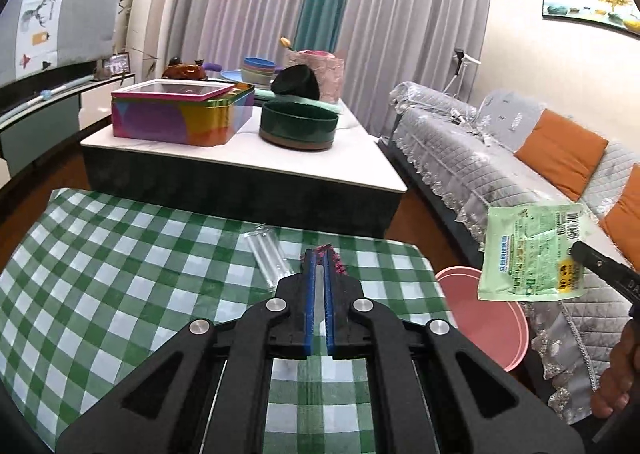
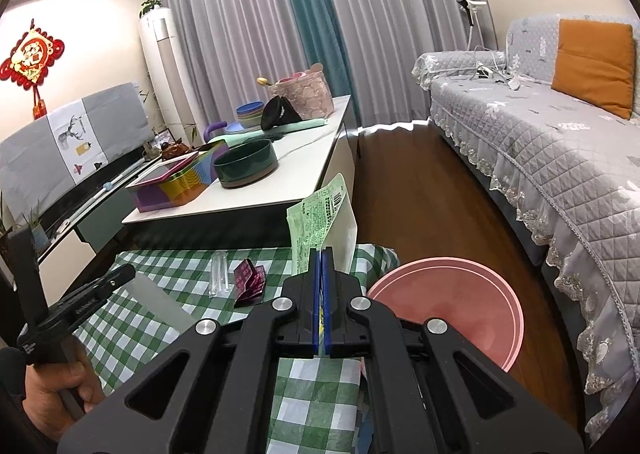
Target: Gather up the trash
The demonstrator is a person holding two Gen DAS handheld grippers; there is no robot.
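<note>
right gripper (image 2: 321, 254) clamps green wrapper (image 2: 316, 214), in air by table's right edge, near pink bin (image 2: 460, 294) | left gripper (image 1: 319, 258) closed, empty | left: red wrapper (image 2: 250, 280), clear tube (image 2: 220, 274) on table (image 2: 140, 266) | bin contents unseen

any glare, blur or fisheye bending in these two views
Left wrist view: strong barrel bending, the checked tablecloth bows, corners go black; the green wrapper is soft but its barcode shows; the clear plastic piece glints faintly. Right wrist view: the sofa edge curves hard, the white coffee table top shines, and the pink bin is sharp.
</note>
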